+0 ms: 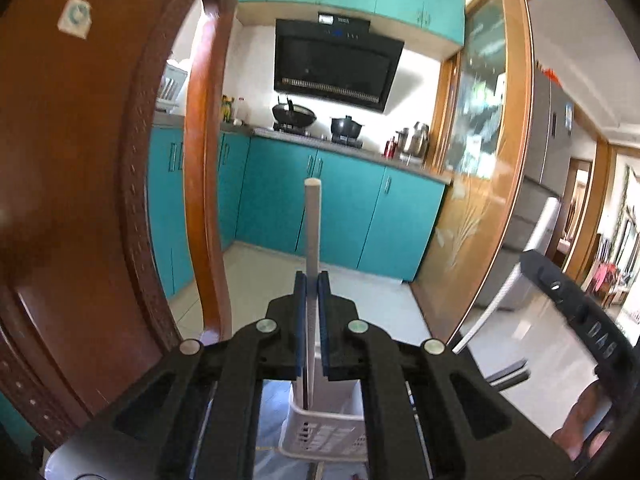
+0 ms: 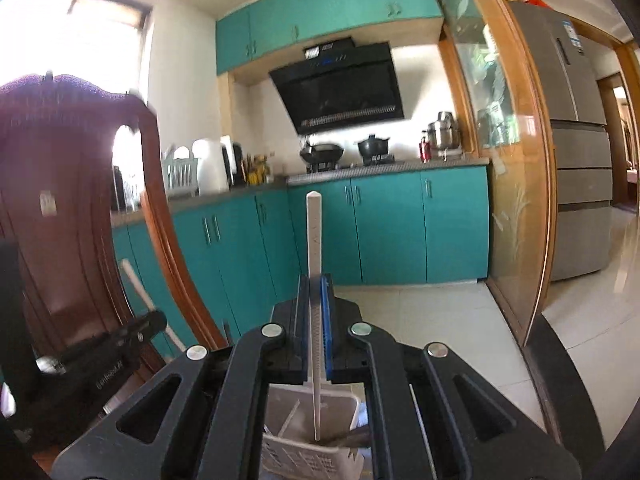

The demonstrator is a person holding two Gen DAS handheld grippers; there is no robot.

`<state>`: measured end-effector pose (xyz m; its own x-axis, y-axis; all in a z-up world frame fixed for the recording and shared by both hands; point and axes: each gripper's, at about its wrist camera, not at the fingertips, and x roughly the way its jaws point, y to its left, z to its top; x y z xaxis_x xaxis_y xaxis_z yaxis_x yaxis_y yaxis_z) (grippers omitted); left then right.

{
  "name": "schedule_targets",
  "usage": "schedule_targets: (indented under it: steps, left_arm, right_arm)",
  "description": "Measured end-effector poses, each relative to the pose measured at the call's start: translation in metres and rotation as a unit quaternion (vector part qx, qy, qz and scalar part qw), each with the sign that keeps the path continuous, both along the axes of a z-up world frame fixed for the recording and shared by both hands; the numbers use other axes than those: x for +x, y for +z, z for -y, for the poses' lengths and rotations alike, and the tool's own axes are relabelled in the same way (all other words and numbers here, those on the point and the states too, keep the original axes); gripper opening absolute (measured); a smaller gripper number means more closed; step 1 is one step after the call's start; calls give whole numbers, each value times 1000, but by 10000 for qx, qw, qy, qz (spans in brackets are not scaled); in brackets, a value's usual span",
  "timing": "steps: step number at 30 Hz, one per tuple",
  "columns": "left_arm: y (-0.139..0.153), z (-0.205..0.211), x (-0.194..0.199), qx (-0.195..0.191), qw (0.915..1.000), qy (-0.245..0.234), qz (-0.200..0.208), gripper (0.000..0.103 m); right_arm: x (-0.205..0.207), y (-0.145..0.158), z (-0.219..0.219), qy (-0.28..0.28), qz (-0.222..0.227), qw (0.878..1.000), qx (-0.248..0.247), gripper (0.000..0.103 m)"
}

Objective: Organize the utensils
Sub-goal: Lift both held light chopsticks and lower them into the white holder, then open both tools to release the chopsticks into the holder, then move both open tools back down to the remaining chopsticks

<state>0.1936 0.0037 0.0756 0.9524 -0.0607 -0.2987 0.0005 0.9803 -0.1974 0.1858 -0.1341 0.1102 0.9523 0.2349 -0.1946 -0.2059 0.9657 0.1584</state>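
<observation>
Teal kitchen cabinets (image 1: 340, 200) fill the background in both views, black range hood (image 1: 336, 64) above a stove with a wok (image 1: 294, 114) and a dark pot (image 1: 345, 127).

Left gripper (image 1: 312, 280) jaws are clamped on a white chopstick (image 1: 312, 220) that stands upright, top end at 12 o'clock against the cabinet doors. Its lower end drops behind the jaws toward a white slotted basket (image 1: 320, 436) at 6 o'clock.

Right gripper (image 2: 316, 280) is likewise pinched shut on its own white chopstick (image 2: 313, 232), upright, lower tip hanging over or in the same kind of white basket (image 2: 296, 460) at 6 o'clock; cannot tell if the tip touches the bottom. More thin white sticks lie inside the basket.

Only the left view shows the carved wooden chair back (image 1: 80, 160) up close, filling 9 o'clock and blocking part of the counter, with a pale sticker (image 1: 75, 17) on it. It also catches the other gripper body at 4 o'clock with a white stick angled beside it, and part of a hand (image 1: 588, 420) at 5 o'clock.

Only the right view shows the bright window (image 2: 92, 32) at 10 o'clock, a white kettle-like appliance (image 2: 210, 164), a dish rack (image 2: 182, 172), and the steel fridge (image 2: 576, 128) at 2 o'clock. The chair (image 2: 60, 200) sits at 9 o'clock with the other black gripper in front of it.

A wood-framed glass sliding door (image 1: 480, 120) stands at 2 o'clock in the left view.
</observation>
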Motion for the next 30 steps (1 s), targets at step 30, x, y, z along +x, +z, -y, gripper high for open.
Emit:
schedule_targets:
  steps: [30]
  left_arm:
    - [-9, 19, -25, 685, 9976, -53, 20, 7]
  right_arm:
    - [-58, -21, -4, 391, 106, 9976, -565, 21]
